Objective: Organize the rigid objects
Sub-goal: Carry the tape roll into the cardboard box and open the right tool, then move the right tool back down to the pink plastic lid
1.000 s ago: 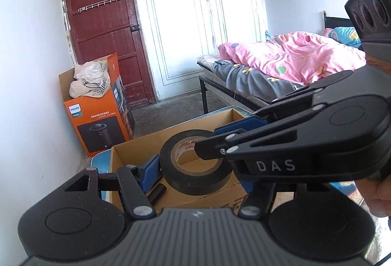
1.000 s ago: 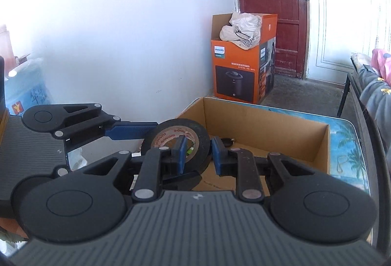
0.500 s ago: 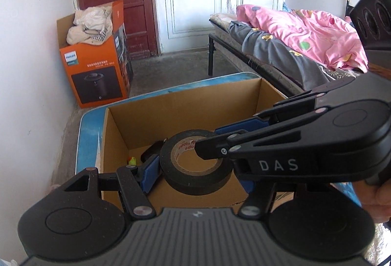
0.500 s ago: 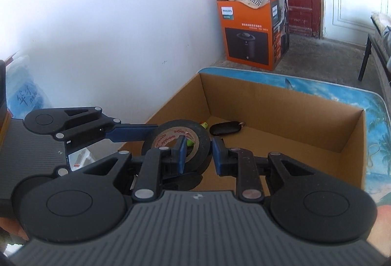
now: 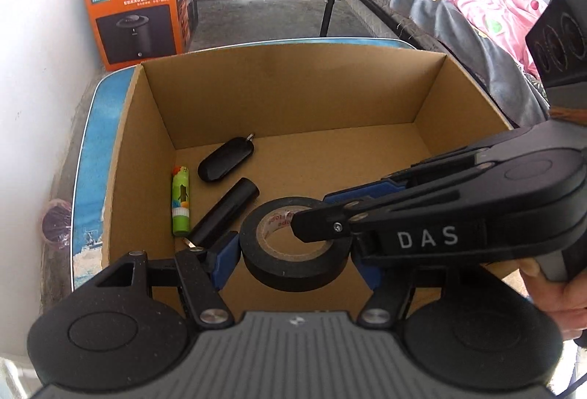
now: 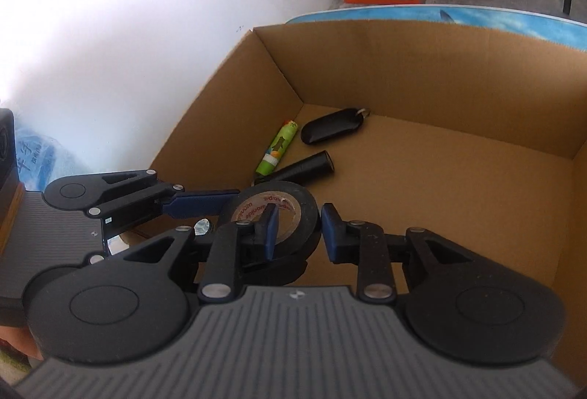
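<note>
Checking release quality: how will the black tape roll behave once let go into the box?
The black tape roll looks stiff: it keeps its ring shape between the left gripper's fingers. Held flat over the cardboard box, it would probably land flat and stay; tipped on edge, it could roll towards the green tube.
</note>
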`<state>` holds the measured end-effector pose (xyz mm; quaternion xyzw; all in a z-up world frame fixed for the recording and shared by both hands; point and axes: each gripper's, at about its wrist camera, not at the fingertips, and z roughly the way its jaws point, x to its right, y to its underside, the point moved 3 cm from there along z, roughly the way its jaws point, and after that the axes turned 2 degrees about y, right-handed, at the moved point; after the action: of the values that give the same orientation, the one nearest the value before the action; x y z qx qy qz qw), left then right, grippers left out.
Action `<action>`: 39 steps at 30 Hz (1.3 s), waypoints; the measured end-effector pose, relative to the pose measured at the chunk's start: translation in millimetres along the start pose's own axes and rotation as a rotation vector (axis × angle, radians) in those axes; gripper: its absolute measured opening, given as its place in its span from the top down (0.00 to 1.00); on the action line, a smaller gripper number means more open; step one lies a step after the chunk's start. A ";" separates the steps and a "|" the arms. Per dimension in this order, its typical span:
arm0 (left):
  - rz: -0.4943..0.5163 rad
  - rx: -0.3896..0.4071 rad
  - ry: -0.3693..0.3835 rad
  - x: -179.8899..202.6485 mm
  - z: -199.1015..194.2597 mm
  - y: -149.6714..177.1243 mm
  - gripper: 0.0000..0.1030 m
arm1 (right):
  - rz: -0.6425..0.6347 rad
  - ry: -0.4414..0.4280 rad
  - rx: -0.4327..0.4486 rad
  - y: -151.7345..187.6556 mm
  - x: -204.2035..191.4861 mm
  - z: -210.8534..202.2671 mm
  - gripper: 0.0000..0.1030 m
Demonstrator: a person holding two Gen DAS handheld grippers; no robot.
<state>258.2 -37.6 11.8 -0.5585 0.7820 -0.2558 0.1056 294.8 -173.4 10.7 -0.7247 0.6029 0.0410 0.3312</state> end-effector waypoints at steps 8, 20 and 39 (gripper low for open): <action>-0.028 -0.046 0.007 -5.6 8.5 -2.9 0.35 | 0.077 -0.062 -0.087 -9.1 7.7 21.0 0.64; -0.009 -0.076 -0.020 -2.7 16.8 -3.0 0.35 | 0.125 -0.101 -0.108 -12.1 10.9 24.2 0.52; 0.002 0.012 -0.053 15.9 -14.5 -3.3 0.21 | 0.141 -0.192 0.077 -5.1 7.2 -31.5 0.51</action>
<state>248.7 -49.1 27.7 -0.5636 0.7779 -0.2456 0.1298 290.6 -195.9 34.1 -0.6599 0.6189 0.1105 0.4113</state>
